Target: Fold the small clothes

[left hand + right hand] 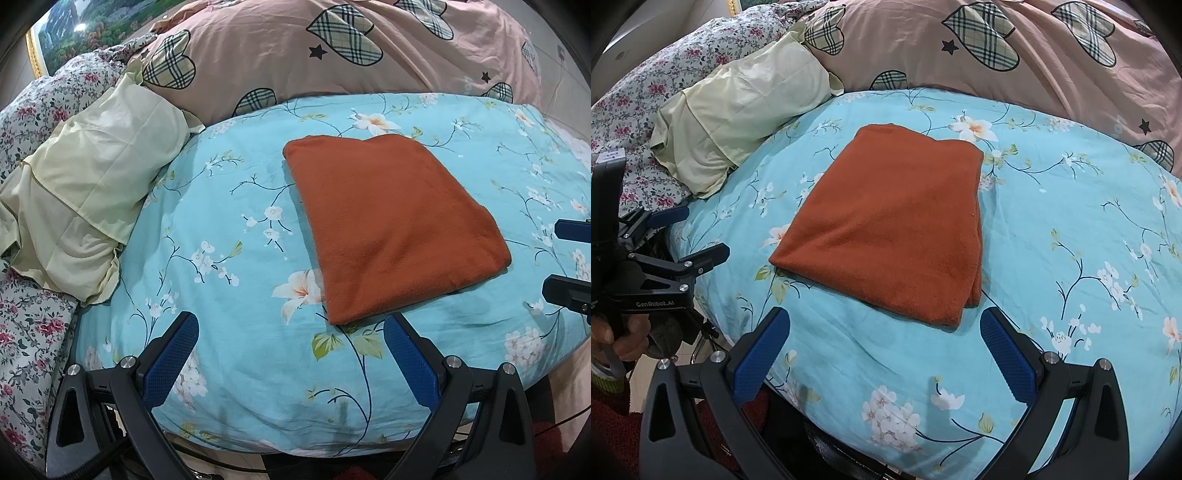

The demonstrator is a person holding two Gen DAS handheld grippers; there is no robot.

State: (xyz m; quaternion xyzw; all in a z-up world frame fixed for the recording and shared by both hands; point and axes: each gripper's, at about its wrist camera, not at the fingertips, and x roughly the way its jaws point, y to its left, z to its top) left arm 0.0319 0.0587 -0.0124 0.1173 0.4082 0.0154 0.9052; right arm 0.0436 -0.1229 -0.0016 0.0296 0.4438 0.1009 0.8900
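Item: rust-orange fleece cloth, lying folded into a thick, tidy rectangle on the blue floral bedspread, near the bed's front edge. We are judging the folding largely done; at most one more halving is remaining. Left gripper and right gripper: we are holding both just short of the cloth, jaws spread wide, gripping nothing. Surroundings: pale yellow pillowcase sitting well to the left, pink heart-print quilt bunching behind. Nothing is blocking the approach.
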